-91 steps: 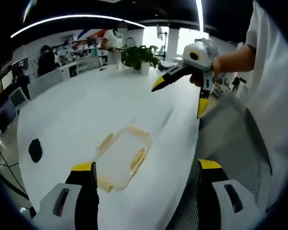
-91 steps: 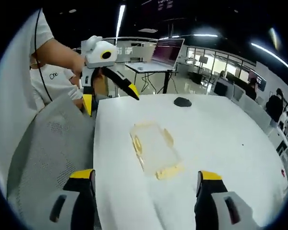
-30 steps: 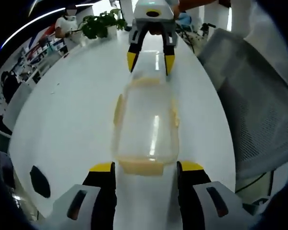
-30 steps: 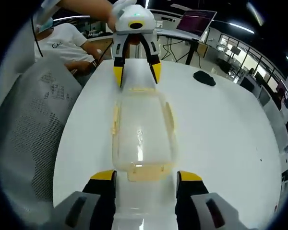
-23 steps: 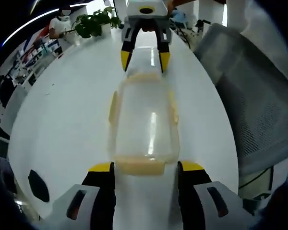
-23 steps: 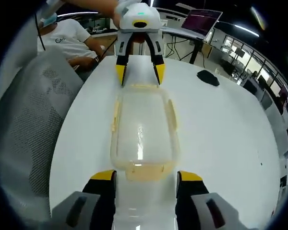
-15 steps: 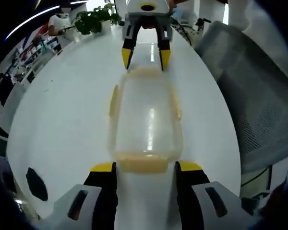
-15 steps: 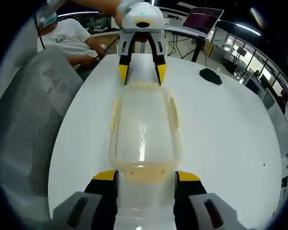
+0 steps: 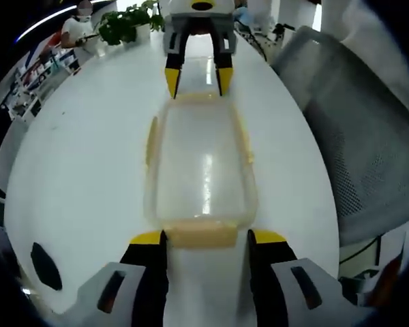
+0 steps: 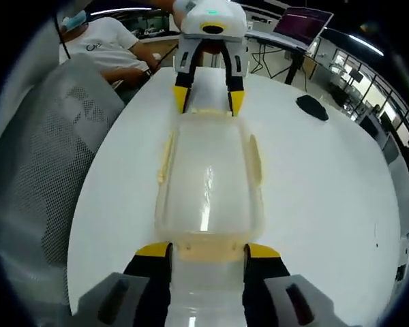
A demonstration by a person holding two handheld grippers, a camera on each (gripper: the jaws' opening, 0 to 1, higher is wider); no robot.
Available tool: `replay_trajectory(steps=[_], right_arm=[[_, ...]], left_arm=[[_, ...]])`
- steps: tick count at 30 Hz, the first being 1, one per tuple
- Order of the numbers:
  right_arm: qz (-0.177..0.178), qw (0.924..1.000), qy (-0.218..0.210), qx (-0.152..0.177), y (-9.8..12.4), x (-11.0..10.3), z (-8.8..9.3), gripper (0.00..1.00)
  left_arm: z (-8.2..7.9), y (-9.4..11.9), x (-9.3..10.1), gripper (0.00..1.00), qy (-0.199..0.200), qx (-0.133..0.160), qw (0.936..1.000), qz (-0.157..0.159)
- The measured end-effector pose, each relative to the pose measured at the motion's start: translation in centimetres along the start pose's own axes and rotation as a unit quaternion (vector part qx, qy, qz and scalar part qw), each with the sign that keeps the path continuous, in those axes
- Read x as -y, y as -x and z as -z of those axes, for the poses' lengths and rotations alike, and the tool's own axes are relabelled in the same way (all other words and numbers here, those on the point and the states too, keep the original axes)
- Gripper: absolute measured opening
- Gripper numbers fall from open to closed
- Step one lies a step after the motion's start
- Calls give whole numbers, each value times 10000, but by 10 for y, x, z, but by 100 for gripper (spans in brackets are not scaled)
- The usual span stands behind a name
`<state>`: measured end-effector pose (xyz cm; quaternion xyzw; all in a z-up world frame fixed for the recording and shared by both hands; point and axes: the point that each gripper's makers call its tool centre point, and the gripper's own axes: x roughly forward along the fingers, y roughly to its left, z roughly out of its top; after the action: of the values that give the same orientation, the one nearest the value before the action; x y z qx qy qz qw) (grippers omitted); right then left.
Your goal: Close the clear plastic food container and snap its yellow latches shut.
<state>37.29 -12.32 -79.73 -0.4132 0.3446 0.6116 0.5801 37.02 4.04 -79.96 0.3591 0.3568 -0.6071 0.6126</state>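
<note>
A white table (image 9: 88, 150) runs down the room. Beside it stands a grey mesh chair (image 9: 354, 129). At its far end is a green plant (image 9: 126, 20). Beyond the table, an open laptop (image 10: 301, 20) sits on a desk near glass walls (image 10: 358, 61) under ceiling light strips.

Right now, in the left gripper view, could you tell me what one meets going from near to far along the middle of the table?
Left gripper → yellow end latch → clear container → far yellow latch → right gripper → potted plant.
</note>
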Motion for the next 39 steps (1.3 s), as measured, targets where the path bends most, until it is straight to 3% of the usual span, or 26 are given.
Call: replay_trajectory(steps=[3,5,14,23,25,39], right_arm=[[-123,9998,32,-127,-2,-4,-1,45],[-133,9991,173,-354,-3,-1,4,41],[-169,9984,146,-518,-4,-1,3,37],[-165,9992,103,-361,2,2,-1,37],[-251,9993,-110,-238,4,-1,-6,36],[-258,9996,-20,-87,18,-7,-22,36]], left_arm=[[0,0,1,45,-41,-22,10000,21],[0,0,1,45,-44,-28,10000,23],[0,0,-1,39,112,-71,9999,-91],[1,0,-1,37,83,-269,9994,-212],[2,4,-3,37,75,-247,9993,-277],[-4,31,3,37,76,-237,9995,-193]])
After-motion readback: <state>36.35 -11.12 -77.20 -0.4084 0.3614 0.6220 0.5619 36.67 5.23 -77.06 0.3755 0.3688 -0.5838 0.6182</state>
